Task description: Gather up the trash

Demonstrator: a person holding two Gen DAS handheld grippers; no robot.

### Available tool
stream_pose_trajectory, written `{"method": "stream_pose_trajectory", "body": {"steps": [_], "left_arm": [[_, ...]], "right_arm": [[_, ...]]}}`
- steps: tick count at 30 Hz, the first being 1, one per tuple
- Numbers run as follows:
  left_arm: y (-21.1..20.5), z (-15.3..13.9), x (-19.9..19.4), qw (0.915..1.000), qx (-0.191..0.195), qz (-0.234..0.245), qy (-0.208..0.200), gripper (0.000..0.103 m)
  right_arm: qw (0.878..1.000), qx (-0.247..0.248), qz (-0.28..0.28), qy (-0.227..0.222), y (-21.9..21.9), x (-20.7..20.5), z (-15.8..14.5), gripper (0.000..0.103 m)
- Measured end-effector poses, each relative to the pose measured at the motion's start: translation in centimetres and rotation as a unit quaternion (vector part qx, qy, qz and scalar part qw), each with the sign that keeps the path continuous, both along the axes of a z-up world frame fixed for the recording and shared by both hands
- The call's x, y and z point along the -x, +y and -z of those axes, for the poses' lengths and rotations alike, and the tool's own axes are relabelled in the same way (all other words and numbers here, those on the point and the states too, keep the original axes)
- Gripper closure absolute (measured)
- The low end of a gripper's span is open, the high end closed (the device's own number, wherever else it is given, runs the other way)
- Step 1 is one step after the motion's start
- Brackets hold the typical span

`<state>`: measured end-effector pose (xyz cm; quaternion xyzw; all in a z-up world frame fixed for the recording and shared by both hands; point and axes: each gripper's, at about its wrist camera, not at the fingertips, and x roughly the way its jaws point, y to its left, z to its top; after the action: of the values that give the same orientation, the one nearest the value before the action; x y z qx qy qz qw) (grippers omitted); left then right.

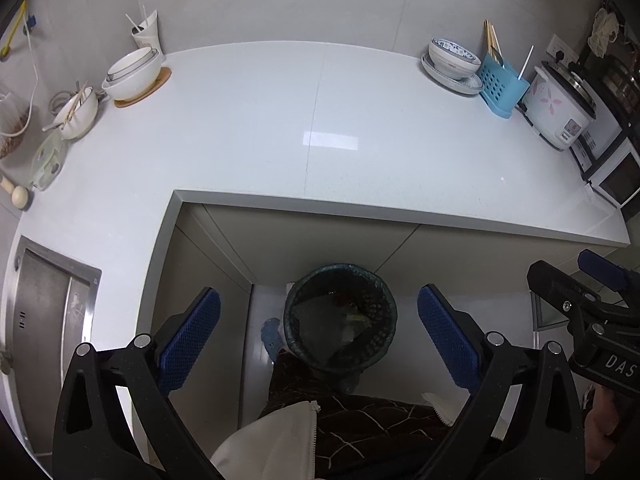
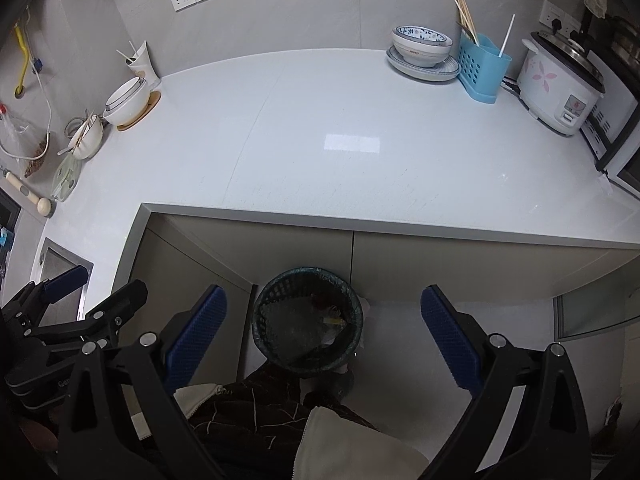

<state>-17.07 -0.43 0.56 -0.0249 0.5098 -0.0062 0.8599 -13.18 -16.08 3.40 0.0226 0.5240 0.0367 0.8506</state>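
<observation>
Trash bin (image 1: 340,320) below countertop edge (image 1: 360,208)

Contents of dark mesh waste bin (image 1: 340,320) indistinct through liner; steel sink (image 1: 48,320) cut by left frame edge

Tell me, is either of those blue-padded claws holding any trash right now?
No: the left gripper and the right gripper both stand wide open with nothing between their pads, above the trash bin on the floor.
</observation>
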Motion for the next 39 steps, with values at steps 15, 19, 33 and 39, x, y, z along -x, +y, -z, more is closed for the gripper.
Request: {"method": "stream_pose_trajectory", "body": {"steps": [15,19,33,39], "left_arm": [[0.1,-0.28,0.11,1.0,0.006,0.003,0.0,0.006],[0.09,-0.33,0.23,1.0,0.006,0.001,0.003,0.006],[0.19,-0.32,0.13,0.9999,0.005,-0.003,0.01,0.006],[0.29,-0.31,-0.15,0.9999,0.007,-0.003,0.014,0.006]], "right_arm": [[1.0,-0.002,0.003,0.006,-0.48,0.1,-0.05,0.009],[1.0,-0.001,0.002,0.008,-0.45,0.13,-0.12,0.009],[1.0,-0.013,-0.008,0.022,-0.43,0.18,0.03,0.009],[1.0,-0.013,-0.005,0.023,-0.68,-0.09,0.01,0.009]]}}
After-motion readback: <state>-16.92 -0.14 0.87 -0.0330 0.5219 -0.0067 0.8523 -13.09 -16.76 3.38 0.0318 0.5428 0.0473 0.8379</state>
